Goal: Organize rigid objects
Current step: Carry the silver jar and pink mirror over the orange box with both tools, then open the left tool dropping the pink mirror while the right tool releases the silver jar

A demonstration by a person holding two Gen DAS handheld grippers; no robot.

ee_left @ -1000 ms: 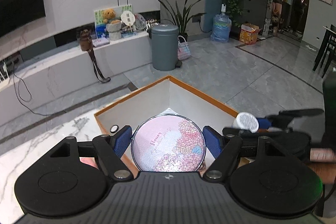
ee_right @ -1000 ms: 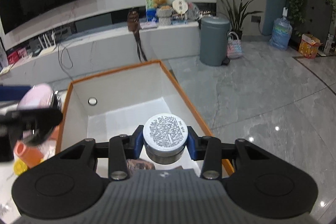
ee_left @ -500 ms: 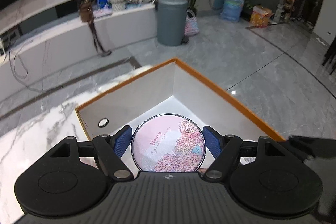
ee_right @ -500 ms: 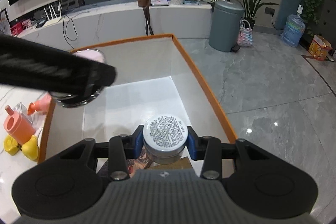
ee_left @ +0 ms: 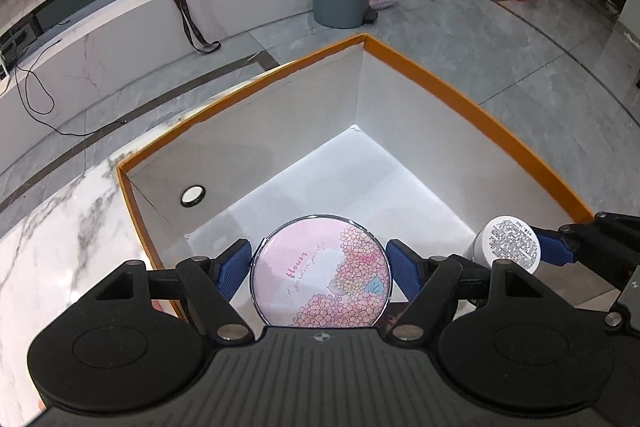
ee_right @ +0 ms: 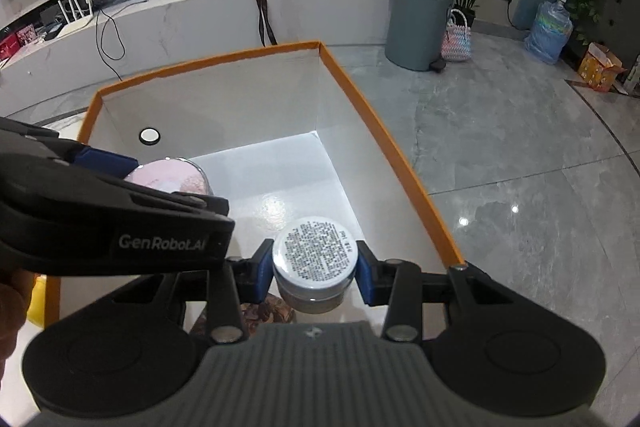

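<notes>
**Mia:** How much is tidied up? On the far left, down on the worktop, I can only see a bit of something yellow, and it is not in the box.

**Ben:** So some things look left to do. Next comes the left hand-held gripper. It is squeezing the round pink tin with flowers on it, one blue pad on each side.

**Mia:** Where is the tin?

**Ben:** Up in the air, over the near left part of the big box with the orange rim. It is not touching the white bottom.

**Mia:** And to the right of it?

**Ben:** The right hand-held gripper is clamped tight on a little jar with a white printed top. The jar hangs over the near right part of the same box, not set down either.

**Mia:** Is anything in the box already?

**Ben:** Under the jar there is something brown and patterned, but I cannot tell what it is. The rest of the floor I can see is bare.

**Mia:** So what is left?

**Ben:** I think both must go lower, then let go. After that, the thing outside needs picking up.
</notes>
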